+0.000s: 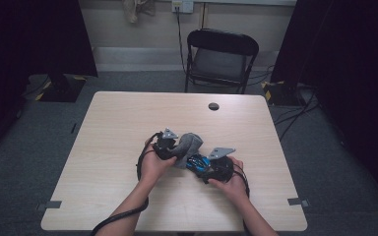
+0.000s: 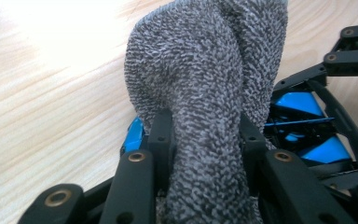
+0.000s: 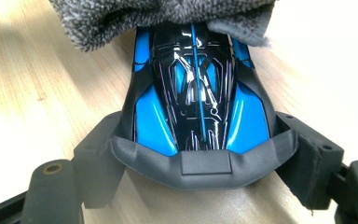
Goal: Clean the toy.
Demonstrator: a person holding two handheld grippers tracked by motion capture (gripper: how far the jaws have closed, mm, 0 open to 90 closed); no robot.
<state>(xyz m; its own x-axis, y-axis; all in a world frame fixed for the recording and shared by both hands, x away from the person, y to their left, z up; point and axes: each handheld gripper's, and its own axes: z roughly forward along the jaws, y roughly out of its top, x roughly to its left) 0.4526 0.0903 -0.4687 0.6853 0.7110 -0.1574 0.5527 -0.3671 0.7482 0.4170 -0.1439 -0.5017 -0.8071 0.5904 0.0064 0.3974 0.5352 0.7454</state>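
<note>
A grey terry cloth (image 2: 205, 88) is bunched between the jaws of my left gripper (image 2: 207, 140), which is shut on it. The cloth (image 1: 189, 146) lies over the front of a blue and black toy car (image 1: 199, 163) at the table's middle. In the right gripper view the toy car (image 3: 198, 102) sits lengthwise between the jaws of my right gripper (image 3: 200, 163), whose pads (image 3: 307, 154) press on its sides near the grey rear bumper. The cloth (image 3: 168, 18) covers the car's far end there. The left gripper (image 1: 170, 147) is just left of the right gripper (image 1: 211, 167).
The pale wooden table (image 1: 128, 123) has a round cable hole (image 1: 213, 106) near its far edge. A black folding chair (image 1: 220, 59) stands beyond the table. Dark curtains hang at both sides.
</note>
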